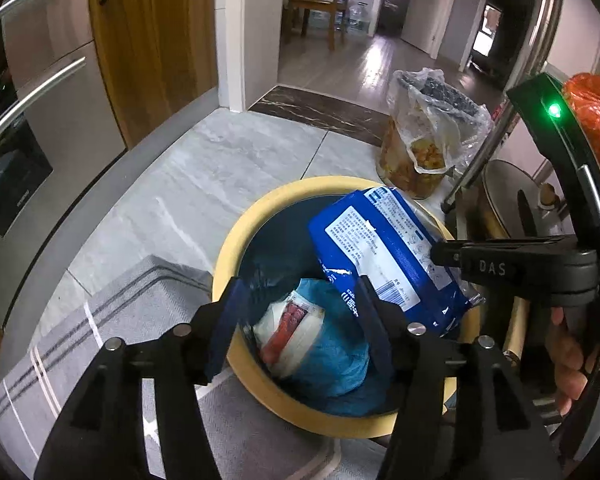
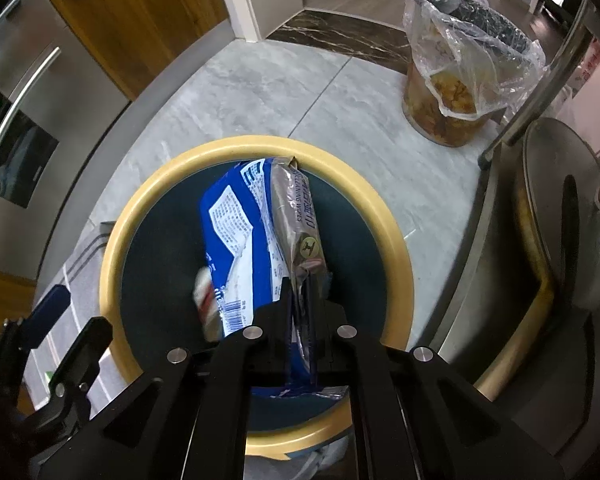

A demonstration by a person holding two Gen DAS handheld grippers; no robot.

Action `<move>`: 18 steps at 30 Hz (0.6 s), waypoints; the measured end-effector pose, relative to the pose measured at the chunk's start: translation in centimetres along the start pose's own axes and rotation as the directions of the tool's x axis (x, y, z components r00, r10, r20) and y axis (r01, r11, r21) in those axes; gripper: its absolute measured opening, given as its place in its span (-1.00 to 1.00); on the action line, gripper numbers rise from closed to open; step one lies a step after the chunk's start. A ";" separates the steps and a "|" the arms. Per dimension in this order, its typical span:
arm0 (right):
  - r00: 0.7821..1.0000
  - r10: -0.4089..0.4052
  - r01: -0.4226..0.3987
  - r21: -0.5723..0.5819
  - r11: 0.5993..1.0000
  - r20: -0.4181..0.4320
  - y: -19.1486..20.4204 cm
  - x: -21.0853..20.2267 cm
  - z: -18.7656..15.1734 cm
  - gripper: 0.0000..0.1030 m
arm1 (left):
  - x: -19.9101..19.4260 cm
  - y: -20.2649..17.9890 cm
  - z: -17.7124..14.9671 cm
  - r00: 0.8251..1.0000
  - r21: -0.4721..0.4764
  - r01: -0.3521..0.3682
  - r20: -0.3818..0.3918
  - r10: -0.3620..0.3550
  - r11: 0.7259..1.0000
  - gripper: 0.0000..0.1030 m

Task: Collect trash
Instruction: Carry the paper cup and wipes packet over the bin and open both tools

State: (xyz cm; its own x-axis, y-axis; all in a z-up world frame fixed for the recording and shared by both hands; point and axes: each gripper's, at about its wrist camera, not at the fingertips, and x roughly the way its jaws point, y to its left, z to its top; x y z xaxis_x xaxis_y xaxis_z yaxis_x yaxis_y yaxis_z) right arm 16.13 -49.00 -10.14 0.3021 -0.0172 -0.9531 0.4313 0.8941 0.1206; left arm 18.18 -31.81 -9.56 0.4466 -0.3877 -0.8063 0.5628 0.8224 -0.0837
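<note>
While the right gripper (image 2: 306, 300) clamps its jaws tight on one end of a blue-and-white wet-wipes pack (image 2: 256, 240), the pack hangs over the mouth of a round trash bin (image 2: 256, 146) with a yellow rim and a dark liner. The side of the pack facing the right wrist camera is silvery grey and reads "CLEANING WIPES"; its blue face carries a white panel of small Chinese print and a barcode, too fine to read. In the left wrist view the same pack (image 1: 384, 248) is tilted across the bin's right side, pinched by the black finger marked "DAS". The left gripper (image 1: 300, 316) stands wide apart and holds nothing, its blue-padded fingers straddling the near edge of the bin (image 1: 236, 224). Inside the bin lie a crumpled blue bag (image 1: 332, 344) and a white-and-red wrapper (image 1: 288, 330). Well apart on the grey tiled floor (image 1: 204, 184) stands a second bin lined with clear plastic (image 1: 428, 136), food scraps inside. A striped grey mat (image 1: 112, 320) lies beside the yellow-rimmed bin.
</note>
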 end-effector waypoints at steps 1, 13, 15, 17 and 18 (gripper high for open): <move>1.000 0.002 -0.002 -0.001 1.000 0.001 0.0 0.0 0.0 -0.85 | 0.1 0.1 0.0 1.000 -0.006 0.001 -0.003 -0.001 1.000 0.15; 1.000 0.031 -0.031 0.017 0.999 0.005 -0.1 0.0 0.3 -0.08 | -1.5 3.3 -1.5 1.000 -0.067 -0.027 -0.002 0.027 0.997 0.24; 1.000 0.027 -0.027 0.014 1.000 0.007 0.0 -0.1 0.3 0.30 | -1.9 4.0 -1.8 0.999 -0.080 -0.037 0.000 0.037 0.996 0.27; 0.999 0.041 -0.041 0.016 0.999 0.016 0.2 -0.3 0.3 0.54 | -2.3 4.5 -2.0 0.998 -0.087 -0.055 0.000 0.055 0.995 0.35; 0.999 0.043 -0.043 0.015 0.999 0.023 0.3 -0.6 0.4 0.56 | -2.6 4.7 -2.2 0.998 -0.089 -0.063 0.002 0.064 0.994 0.38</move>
State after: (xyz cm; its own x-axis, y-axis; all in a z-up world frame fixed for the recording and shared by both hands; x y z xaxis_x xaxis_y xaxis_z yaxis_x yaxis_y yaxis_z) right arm 16.39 -48.92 -9.48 0.3393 0.0110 -0.9406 0.4306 0.8872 0.1658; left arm 18.21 -26.02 -9.16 0.4829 -0.3355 -0.8088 0.4691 0.8791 -0.0845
